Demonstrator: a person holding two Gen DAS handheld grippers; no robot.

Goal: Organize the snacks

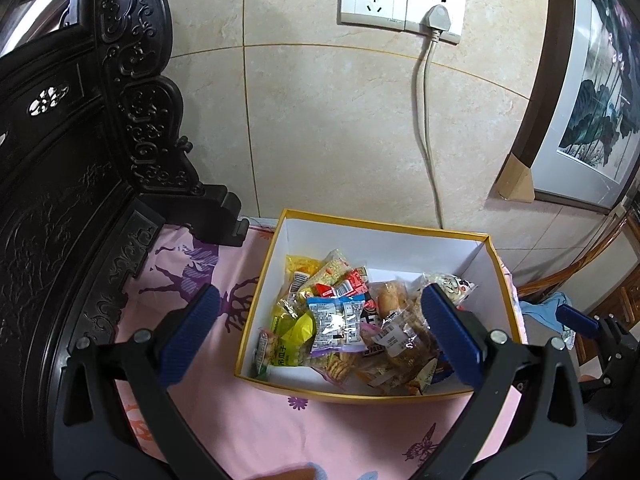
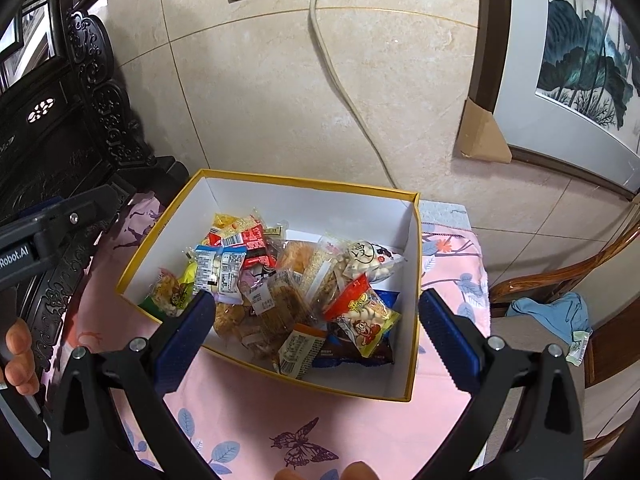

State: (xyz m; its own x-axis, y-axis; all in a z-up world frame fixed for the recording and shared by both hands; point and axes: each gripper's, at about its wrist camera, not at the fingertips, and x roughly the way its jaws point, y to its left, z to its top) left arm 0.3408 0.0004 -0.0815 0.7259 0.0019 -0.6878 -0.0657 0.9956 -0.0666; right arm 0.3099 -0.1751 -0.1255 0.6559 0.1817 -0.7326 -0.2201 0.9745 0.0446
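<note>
A yellow-rimmed white box (image 1: 276,240) (image 2: 416,264) stands on a pink patterned cloth and holds a pile of wrapped snacks (image 1: 344,320) (image 2: 280,288). A blue-and-white packet (image 1: 334,322) lies on top of the pile in the left wrist view. A red and yellow packet (image 2: 360,316) lies near the front right in the right wrist view. My left gripper (image 1: 320,316) is open and empty, above the box's near side. My right gripper (image 2: 316,312) is open and empty, above the box's front edge. The left gripper's body (image 2: 48,232) shows at the left of the right wrist view.
The pink cloth (image 1: 256,432) (image 2: 256,420) covers the table. A dark carved wooden piece (image 1: 80,160) stands at the left. A tiled wall with a socket and plugged cord (image 1: 432,40) is behind. A framed painting (image 2: 580,72) leans at the right, with a wooden chair and blue cloth (image 2: 552,312) below.
</note>
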